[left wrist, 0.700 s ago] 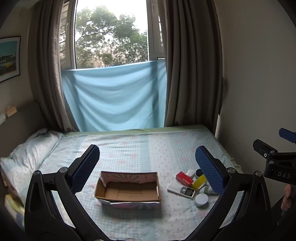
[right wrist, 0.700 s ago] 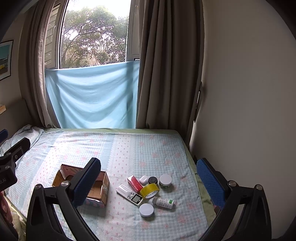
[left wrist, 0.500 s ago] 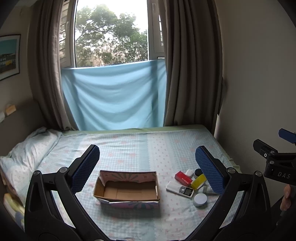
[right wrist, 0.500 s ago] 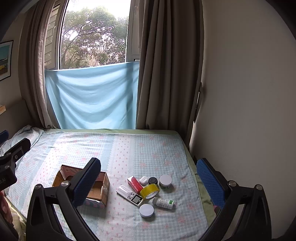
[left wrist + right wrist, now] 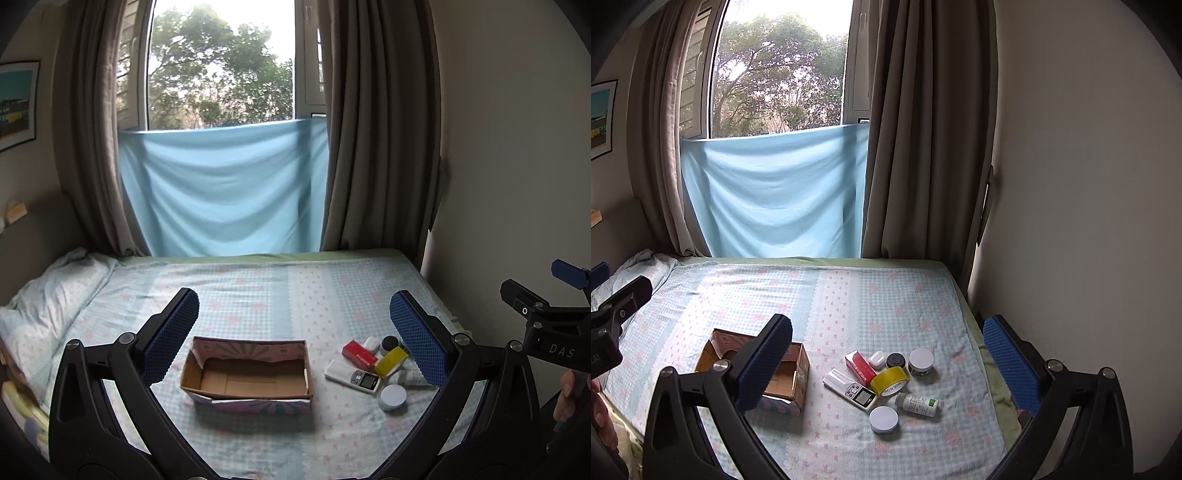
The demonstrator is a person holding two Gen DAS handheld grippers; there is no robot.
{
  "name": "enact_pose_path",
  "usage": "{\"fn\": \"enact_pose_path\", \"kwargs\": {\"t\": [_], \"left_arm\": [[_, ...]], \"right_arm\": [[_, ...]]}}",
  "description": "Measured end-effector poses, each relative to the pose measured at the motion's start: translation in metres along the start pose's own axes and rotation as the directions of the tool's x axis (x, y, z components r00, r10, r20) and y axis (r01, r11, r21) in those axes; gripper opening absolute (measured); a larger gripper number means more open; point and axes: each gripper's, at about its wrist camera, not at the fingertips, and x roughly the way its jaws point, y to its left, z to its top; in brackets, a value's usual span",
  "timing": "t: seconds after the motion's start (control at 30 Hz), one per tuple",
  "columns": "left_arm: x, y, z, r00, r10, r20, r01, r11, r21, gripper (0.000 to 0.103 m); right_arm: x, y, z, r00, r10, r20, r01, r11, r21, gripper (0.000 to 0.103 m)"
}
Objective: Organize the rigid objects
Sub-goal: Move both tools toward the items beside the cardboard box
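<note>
Holding left gripper (image 5: 294,334) and right gripper (image 5: 886,363) wide open, gripping nothing, above bed (image 5: 849,295). Lying beside cardboard box (image 5: 249,373): cluster of small items (image 5: 886,380), untouched.

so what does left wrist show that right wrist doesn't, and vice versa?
Left wrist only: the whole inside of the cardboard box, with nothing in it, and the right gripper at the edge. Right wrist only: the white-lidded jar, the whole pill bottle, the left gripper. Both: red box, yellow tape, remote, round white lid. Both grippers open.
</note>
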Motion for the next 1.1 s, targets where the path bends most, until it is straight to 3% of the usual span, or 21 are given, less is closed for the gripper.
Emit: {"fn": "enact_pose_path", "kwargs": {"t": [0.6, 0.9, 1.1], "left_arm": [[-0.006, 0.002, -0.001, 1.000, -0.014, 0.015, 0.014, 1.000, 0.008, 0.103], [-0.008, 0.008, 0.000, 0.999, 0.013, 0.038, -0.013, 1.000, -0.001, 0.103], [0.003, 0.016, 0.010, 1.000, -0.003, 0.005, 0.003, 1.000, 0.021, 0.103]], "right_arm": [[-0.009, 0.005, 0.000, 1.000, -0.013, 0.014, 0.012, 1.000, 0.012, 0.103], [-0.018, 0.015, 0.000, 0.999, -0.011, 0.041, 0.011, 1.000, 0.009, 0.103], [-0.017, 0.015, 0.007, 0.999, -0.016, 0.036, 0.015, 1.000, 0.010, 0.103]]}}
